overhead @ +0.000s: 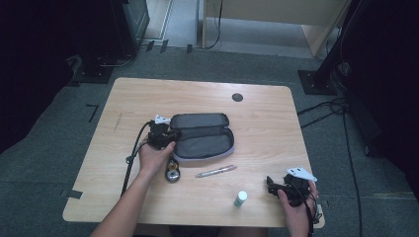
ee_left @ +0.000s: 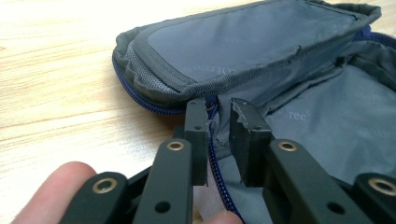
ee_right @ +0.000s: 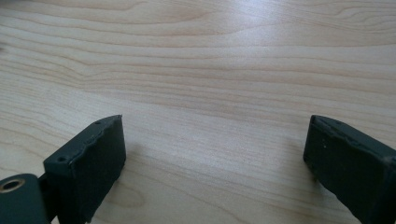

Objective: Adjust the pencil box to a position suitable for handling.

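Left gripper (ee_left: 218,116) fills the foreground of its own view: jaws narrowed to a small gap at the hinge end of the grey pencil case (ee_left: 261,60), straddling the blue zipper (ee_left: 219,163) where the two halves meet. They look nipped on the fabric/zipper edge, but the contact sits behind the pads, so I can't tell if it's a real grip or just near-closed. In the high view the left gripper (overhead: 170,134) is at the left end of the pencil case (overhead: 202,136), which lies mid-table, unzipped and splayed flat, lid half toward the far edge. Interior looks empty as far as I can see. Still loose on the wooden table (overhead: 148,98): a pen (overhead: 216,171) just in front of the case, a small round black-and-gold object (overhead: 172,174) beside the left hand (can't identify it), and a small white bottle with green cap (overhead: 240,198) near the front edge. Right gripper (overhead: 271,186) rests at the front right corner, jaws spread wide over bare wood, holding nothing. Judgement: case opened and pinned, packing not started; three items left to load, then zip shut. Right gripper is closest to the bottle, pen next.
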{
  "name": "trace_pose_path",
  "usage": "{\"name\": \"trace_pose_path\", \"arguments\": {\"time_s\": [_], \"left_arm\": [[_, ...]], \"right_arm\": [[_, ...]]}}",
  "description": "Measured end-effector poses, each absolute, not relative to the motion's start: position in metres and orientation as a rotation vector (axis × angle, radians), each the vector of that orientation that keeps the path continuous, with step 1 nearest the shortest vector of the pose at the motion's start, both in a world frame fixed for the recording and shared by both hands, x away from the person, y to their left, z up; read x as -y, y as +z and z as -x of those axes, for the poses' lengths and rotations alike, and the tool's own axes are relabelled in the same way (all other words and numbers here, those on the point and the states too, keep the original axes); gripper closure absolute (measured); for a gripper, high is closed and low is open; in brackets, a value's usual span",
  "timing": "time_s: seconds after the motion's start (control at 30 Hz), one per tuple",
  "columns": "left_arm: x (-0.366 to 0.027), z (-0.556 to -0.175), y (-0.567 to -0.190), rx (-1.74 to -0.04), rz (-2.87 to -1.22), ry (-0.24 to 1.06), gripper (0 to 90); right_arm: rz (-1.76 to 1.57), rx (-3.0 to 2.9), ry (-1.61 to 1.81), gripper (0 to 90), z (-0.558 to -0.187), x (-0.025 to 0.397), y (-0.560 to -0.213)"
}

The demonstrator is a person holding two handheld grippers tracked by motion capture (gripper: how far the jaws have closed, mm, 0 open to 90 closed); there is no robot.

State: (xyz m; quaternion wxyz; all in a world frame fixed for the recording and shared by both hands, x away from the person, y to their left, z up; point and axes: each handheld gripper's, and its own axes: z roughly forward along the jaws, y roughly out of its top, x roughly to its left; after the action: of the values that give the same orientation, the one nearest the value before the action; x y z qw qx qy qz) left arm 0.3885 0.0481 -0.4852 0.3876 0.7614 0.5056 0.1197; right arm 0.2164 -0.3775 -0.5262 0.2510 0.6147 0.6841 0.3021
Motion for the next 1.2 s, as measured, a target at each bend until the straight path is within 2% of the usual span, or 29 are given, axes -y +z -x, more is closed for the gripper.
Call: {"name": "trace_pose_path", "arguments": {"time_s": [0.1,0.2,0.37,0.67,0.87,1.0,1.2], "left_arm": [[-0.049,-0.388,-0.484,-1.287,-1.93,0.307,70.3],[-0.054,-0.388,-0.48,-1.283,-1.913,0.31,70.2],[-0.059,-0.388,-0.476,-1.307,-1.885,0.298,58.1],[-0.074,-0.379,-0.47,-1.342,-1.844,0.3,44.2],[-0.091,-0.37,-0.466,-1.354,-1.816,0.296,30.1],[-0.1,-0.362,-0.465,-1.358,-1.831,0.314,14.9],[-0.115,-0.35,-0.468,-1.352,-1.838,0.307,2.8]], "right_arm": [[-1.672,-1.862,0.822,5.2,-0.216,0.378,-0.526],[-1.673,-1.862,0.822,5.2,-0.216,0.378,-0.526],[-1.671,-1.862,0.822,5.2,-0.216,0.378,-0.526],[-1.673,-1.862,0.822,5.2,-0.216,0.378,-0.526],[-1.673,-1.862,0.822,5.2,-0.216,0.378,-0.526],[-1.673,-1.862,0.822,5.2,-0.216,0.378,-0.526],[-1.673,-1.862,0.822,5.2,-0.216,0.377,-0.526]]}}
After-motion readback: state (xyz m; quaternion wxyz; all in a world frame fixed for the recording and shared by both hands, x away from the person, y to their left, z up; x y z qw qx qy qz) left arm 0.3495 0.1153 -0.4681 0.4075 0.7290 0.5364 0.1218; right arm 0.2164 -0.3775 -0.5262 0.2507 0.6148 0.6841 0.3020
